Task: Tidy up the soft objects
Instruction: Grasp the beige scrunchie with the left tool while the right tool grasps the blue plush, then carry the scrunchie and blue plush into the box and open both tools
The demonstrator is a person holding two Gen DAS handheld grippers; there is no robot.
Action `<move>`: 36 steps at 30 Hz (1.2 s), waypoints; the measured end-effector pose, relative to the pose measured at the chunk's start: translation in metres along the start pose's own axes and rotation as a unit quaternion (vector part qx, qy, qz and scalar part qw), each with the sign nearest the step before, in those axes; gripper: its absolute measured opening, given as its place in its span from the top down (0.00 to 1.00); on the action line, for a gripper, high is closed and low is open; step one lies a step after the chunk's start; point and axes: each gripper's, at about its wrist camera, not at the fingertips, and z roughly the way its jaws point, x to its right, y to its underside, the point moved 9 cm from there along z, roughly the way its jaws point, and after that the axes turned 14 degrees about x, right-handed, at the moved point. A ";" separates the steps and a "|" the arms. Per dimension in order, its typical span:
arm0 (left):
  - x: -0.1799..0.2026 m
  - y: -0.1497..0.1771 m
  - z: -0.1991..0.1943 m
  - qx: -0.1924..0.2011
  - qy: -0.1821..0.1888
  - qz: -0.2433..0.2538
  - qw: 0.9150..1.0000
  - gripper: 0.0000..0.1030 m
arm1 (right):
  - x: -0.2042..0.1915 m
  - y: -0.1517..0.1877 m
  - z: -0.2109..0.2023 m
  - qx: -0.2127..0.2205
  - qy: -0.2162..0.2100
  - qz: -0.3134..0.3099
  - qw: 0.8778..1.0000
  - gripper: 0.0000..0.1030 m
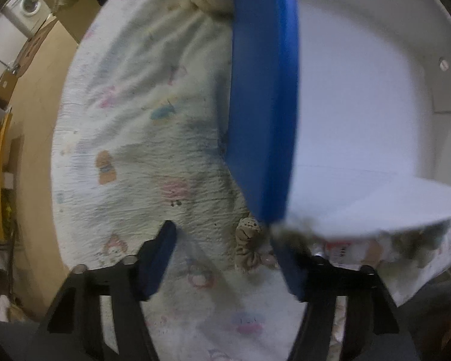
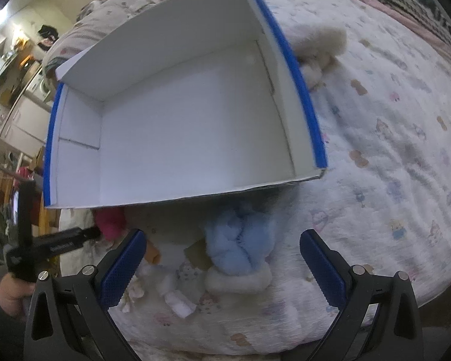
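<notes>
A white cardboard box [image 2: 180, 126] with blue outer sides lies open and empty on a printed white bedspread [image 2: 391, 165]. In the right wrist view my right gripper [image 2: 222, 266] is open above a light blue fluffy toy [image 2: 240, 243] on a white plush piece [image 2: 240, 279], just in front of the box. A pink soft item [image 2: 111, 222] lies at the box's near left corner. A cream plush [image 2: 318, 48] rests beyond the box's right wall. In the left wrist view my left gripper [image 1: 225, 258] is open beside the box's blue wall [image 1: 261, 105], near a small beige scrunchie [image 1: 249, 246].
Small white socks and a cardboard tag [image 2: 177, 288] lie among the toys. The other gripper's black body [image 2: 45, 246] shows at the left of the right wrist view. A washing machine [image 1: 27, 9] and wooden furniture [image 1: 39, 114] stand beyond the bed edge.
</notes>
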 end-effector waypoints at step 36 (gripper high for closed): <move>-0.029 0.004 -0.073 0.109 0.025 -0.047 0.993 0.91 | -0.064 0.033 0.032 -0.039 -0.049 -0.080 0.995 0.72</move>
